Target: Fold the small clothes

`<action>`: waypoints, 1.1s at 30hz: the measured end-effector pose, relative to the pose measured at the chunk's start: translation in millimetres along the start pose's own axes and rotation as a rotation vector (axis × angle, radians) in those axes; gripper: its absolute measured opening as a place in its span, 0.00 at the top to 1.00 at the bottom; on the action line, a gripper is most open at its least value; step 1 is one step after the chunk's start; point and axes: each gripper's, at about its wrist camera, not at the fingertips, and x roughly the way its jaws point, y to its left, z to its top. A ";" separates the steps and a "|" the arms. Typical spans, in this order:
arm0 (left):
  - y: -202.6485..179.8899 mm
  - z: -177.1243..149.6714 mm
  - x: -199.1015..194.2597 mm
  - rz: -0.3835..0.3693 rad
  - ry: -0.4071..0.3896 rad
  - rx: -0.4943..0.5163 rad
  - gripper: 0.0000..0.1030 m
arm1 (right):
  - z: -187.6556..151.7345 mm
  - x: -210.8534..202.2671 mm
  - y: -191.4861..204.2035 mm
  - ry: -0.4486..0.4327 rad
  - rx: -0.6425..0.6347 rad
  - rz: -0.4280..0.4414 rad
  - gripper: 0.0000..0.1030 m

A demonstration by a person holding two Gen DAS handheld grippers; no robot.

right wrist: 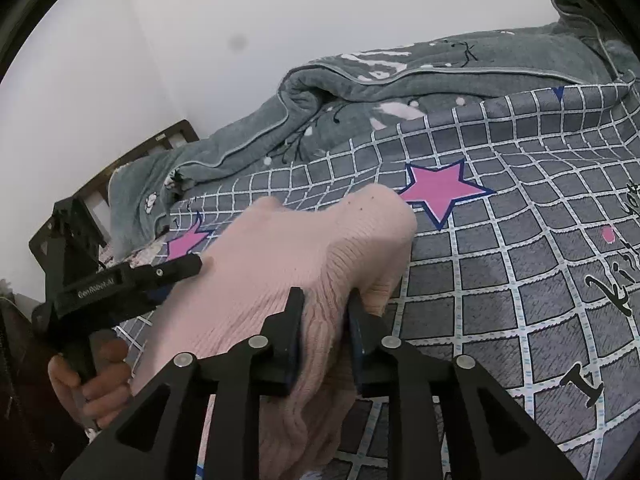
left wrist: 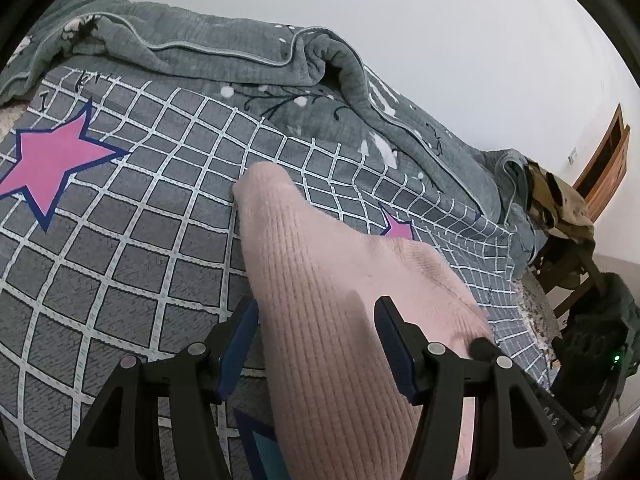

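While the pink knit garment lay on the checked bed sheet, its long axis ran away toward the rumpled grey blanket. Left tool straddled it, released; right tool was clenched on a fold, open sheet lying to its right.

The bed is covered by a grey sheet with a white grid, pink stars outlined in blue, and black lettering. A pink ribbed knit garment lies directly on the sheet, near the bed's front edge; part of it is raised off the sheet. A grey-green blanket with a light piped hem and a branch-and-blossom print lies bunched along the bed's far edge, next to the wall, overlapping the sheet's far border.
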 end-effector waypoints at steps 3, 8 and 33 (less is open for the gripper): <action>-2.5 -0.3 1.1 0.015 -0.001 0.011 0.43 | 0.9 2.6 1.0 -0.003 0.001 -0.007 0.74; -6.9 -0.9 0.2 0.040 -0.011 0.039 0.43 | 3.1 13.2 0.0 0.013 0.016 -0.040 0.62; -5.3 25.5 8.1 0.046 -0.031 0.154 0.42 | 29.0 8.1 1.6 -0.002 -0.112 -0.111 0.65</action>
